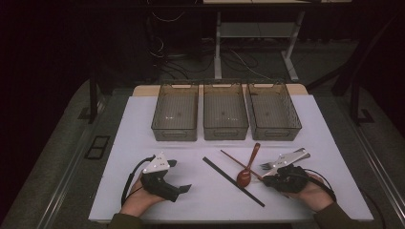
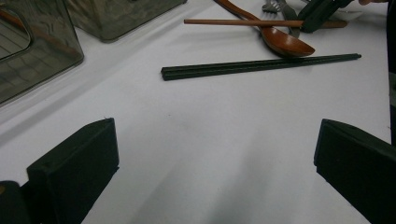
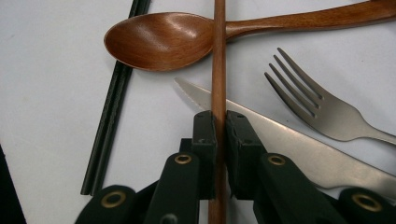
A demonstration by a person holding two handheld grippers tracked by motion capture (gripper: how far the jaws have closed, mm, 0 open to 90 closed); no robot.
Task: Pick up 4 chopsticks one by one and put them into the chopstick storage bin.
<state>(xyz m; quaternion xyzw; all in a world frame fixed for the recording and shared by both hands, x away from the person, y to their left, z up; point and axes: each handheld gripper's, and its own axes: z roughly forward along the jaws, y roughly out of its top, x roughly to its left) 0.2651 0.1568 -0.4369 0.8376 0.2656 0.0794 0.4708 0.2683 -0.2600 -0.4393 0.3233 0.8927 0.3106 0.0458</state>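
Observation:
A brown wooden chopstick (image 3: 219,56) lies across a wooden spoon (image 3: 159,41) and a steel knife (image 3: 289,144). My right gripper (image 3: 219,119) is shut on that chopstick near its lower end. A steel fork (image 3: 317,109) rests to the right of it, and a pair of black chopsticks (image 3: 109,116) to the left. In the high view the right gripper (image 1: 265,180) sits low on the table beside the spoon (image 1: 247,169). My left gripper (image 1: 179,175) rests at the front left, open, with bare table between its jaws (image 2: 215,135). The black chopsticks (image 2: 261,66) lie ahead of it.
Three clear plastic bins (image 1: 174,133) (image 1: 225,133) (image 1: 274,133) stand side by side at the back of the white table (image 1: 138,124), all with nothing in them. Dark floor, cables and a desk frame lie beyond the table.

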